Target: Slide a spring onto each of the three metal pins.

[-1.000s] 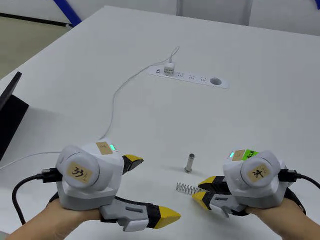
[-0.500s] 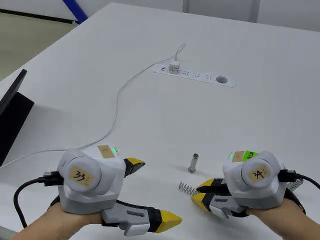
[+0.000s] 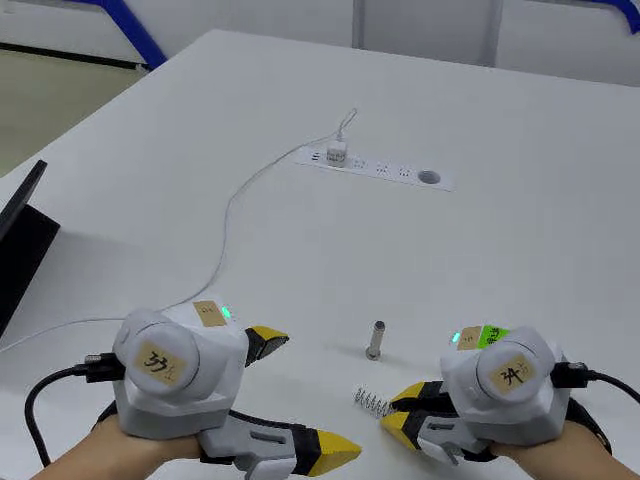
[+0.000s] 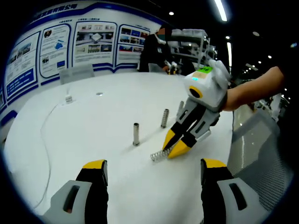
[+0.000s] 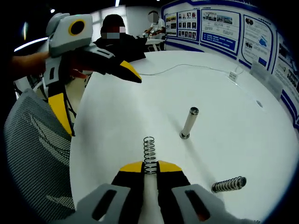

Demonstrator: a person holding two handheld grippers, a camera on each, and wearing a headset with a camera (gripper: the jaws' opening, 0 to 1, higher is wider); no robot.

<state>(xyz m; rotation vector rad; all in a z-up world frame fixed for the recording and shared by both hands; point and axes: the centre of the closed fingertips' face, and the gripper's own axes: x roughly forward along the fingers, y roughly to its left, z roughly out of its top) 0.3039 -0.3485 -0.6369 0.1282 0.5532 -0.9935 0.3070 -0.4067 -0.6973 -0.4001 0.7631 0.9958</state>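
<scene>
Your headset camera looks forward and down over the table, from just behind the left gripper and right gripper; the left gripper view faces low across the table toward the right gripper; the right gripper view faces back toward the left gripper, close on the spring; all three share the pin and the spring.

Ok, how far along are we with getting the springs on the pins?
A pin and its neighbour farther back look already spring-covered, though small in the left gripper view. In hand: the right claw is shut on a spring near the bare pin. Left to do: slide it onto that pin. The left claw is open and empty.
</scene>
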